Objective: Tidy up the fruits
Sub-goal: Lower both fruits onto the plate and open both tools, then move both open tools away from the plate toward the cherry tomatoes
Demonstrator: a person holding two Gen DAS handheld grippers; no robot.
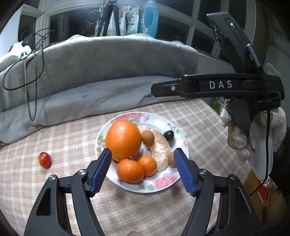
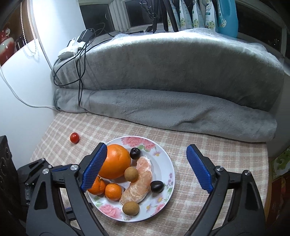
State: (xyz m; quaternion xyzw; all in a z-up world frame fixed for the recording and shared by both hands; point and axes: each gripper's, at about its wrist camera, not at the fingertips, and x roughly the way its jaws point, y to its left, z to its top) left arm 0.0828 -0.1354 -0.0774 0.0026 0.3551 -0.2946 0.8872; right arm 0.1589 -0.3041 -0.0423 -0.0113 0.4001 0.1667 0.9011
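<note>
A floral plate (image 1: 163, 188) (image 2: 168, 163) sits on the checked cloth. It holds a big orange (image 1: 123, 138) (image 2: 116, 161), two mandarins (image 1: 130, 170) (image 2: 113, 191), a peeled citrus piece (image 1: 160, 150) (image 2: 139, 183), two brown longans (image 1: 147, 137) (image 2: 130, 208) and dark plum-like fruits (image 1: 168, 135) (image 2: 156, 186). A cherry tomato (image 1: 44, 159) (image 2: 74, 138) lies alone on the cloth, left of the plate. My left gripper (image 1: 142, 151) is open above the plate's near side, holding nothing. My right gripper (image 2: 146, 146) is open over the plate and also holds nothing.
A folded grey blanket (image 1: 101, 72) (image 2: 172, 81) rises right behind the plate, with black cables (image 1: 34, 72) (image 2: 79, 72) draped over it. A blue bottle (image 1: 149, 17) (image 2: 227, 17) and pouches stand on the sill. A white-gloved hand (image 1: 253, 138) holds the right gripper's body beside the plate.
</note>
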